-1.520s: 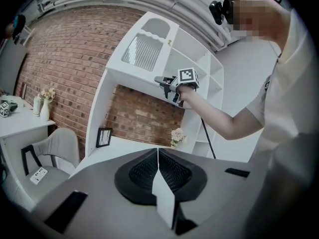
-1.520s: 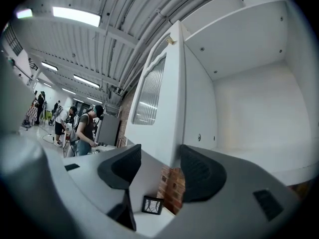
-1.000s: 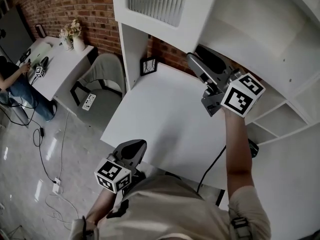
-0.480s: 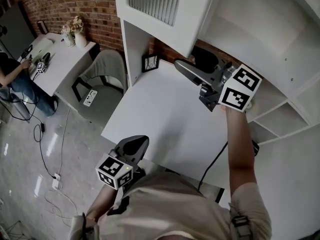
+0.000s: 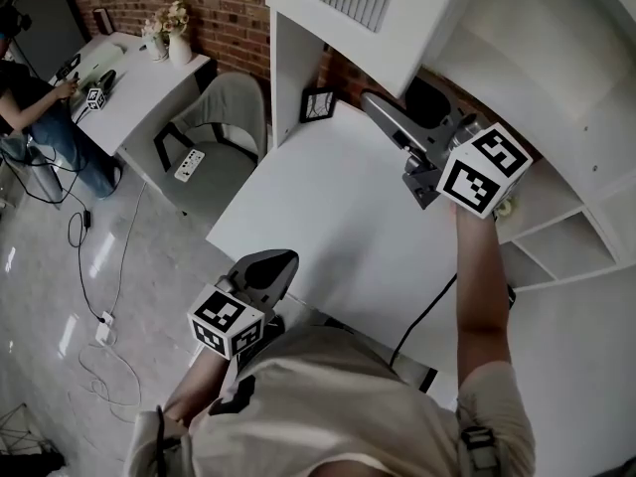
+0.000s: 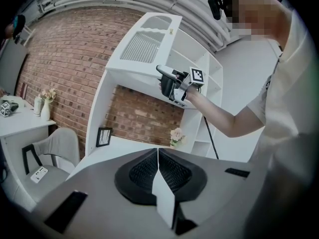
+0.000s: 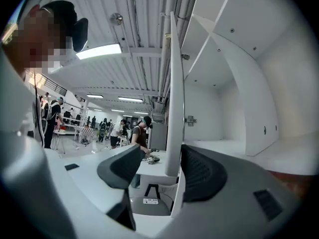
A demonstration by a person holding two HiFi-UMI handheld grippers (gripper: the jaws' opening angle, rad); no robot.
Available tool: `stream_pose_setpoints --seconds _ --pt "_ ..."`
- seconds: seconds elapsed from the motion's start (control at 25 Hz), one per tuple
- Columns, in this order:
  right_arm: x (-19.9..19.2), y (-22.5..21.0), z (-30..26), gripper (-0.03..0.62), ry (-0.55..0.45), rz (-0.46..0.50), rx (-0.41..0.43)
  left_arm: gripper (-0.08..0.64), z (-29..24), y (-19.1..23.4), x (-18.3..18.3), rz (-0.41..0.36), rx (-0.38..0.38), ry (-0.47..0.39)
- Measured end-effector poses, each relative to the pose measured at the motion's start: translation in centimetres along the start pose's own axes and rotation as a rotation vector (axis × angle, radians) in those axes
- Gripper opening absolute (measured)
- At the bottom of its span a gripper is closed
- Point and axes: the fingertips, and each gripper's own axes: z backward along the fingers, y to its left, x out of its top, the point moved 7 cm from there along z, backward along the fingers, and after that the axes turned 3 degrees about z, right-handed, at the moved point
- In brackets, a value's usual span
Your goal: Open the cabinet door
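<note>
The white cabinet door (image 5: 350, 8), with a slatted panel, stands swung out from the cabinet above the desk. My right gripper (image 5: 376, 105) is raised level at the door's lower free edge. In the right gripper view the door (image 7: 174, 83) shows edge-on between the jaws of the right gripper (image 7: 162, 166), which are open; the edge lies nearer the right-hand pad, with a gap on the left. My left gripper (image 5: 281, 263) hangs low at the desk's near edge, shut and empty, as the left gripper (image 6: 158, 156) shows in its own view. That view also shows the door (image 6: 144, 49).
A white desk (image 5: 328, 227) lies under the cabinet, with a small picture frame (image 5: 317, 104) at its back. Open shelves (image 5: 566, 237) are at the right. A grey chair (image 5: 214, 132), a second table with a vase (image 5: 177, 43) and a seated person (image 5: 35, 117) are at the left.
The right gripper has moved a little left, out from the cabinet, staying at the door's lower edge. The head view has shifted. The left gripper has hardly moved.
</note>
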Motion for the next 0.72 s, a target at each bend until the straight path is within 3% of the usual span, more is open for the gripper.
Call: stream_pose_setpoints --seconds 0.12,0.28,0.4,0.72 --pt "0.1 0.4 -0.2 0.242 0.017 0.033 0.005 0.02 0.5 0.0 -0.1 0.005 0.02 0.0" --pt "-0.1 1.5 -1.0 0.156 -0.015 0.004 0.089 0.02 1.0 -0.4 -0.6 0.023 0.062 -0.011" --pt "-0.2 1.9 -1.5 0.181 -0.057 -0.035 0.146 0.02 1.1 -1.3 -0.5 0.027 0.099 -0.03" --pt "0.2 3.7 -2.8 0.19 -0.088 -0.049 0.173 0.02 3.8 -1.7 -1.7 0.062 0.185 -0.036"
